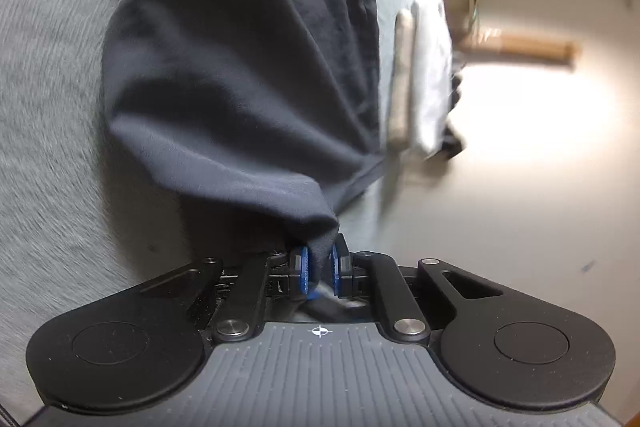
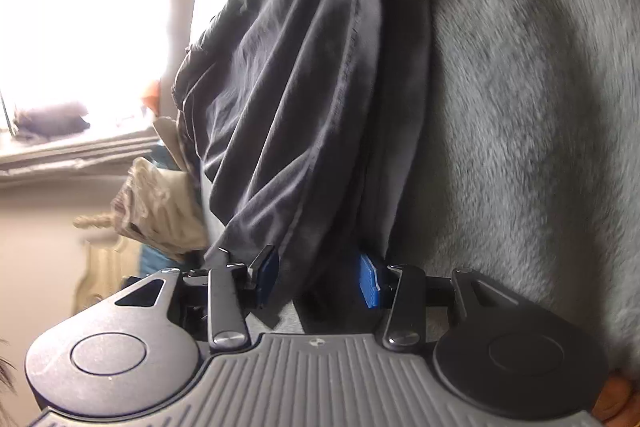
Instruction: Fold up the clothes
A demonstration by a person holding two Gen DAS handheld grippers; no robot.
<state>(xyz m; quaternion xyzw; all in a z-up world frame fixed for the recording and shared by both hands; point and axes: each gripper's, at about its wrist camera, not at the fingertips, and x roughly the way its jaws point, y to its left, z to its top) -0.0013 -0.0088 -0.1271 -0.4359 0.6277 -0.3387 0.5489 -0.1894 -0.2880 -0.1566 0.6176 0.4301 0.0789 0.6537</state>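
Note:
A dark navy garment (image 1: 240, 75) lies on a grey fuzzy surface (image 1: 52, 99). My left gripper (image 1: 319, 267) is shut on a corner of the garment and lifts it, so the cloth fans out from the blue pads (image 1: 304, 269). In the right wrist view the same dark garment (image 2: 288, 99) hangs in folds in front of my right gripper (image 2: 320, 279). Its blue pads (image 2: 369, 281) stand wide apart, with the garment's edge lying between them, not pinched.
A stack of folded white and grey cloth (image 1: 424, 75) sits at the grey surface's edge. A wooden stick (image 1: 520, 47) lies on the pale floor beyond. A beige crumpled cloth (image 2: 160, 211) and a bright window (image 2: 80, 27) are to the right gripper's left.

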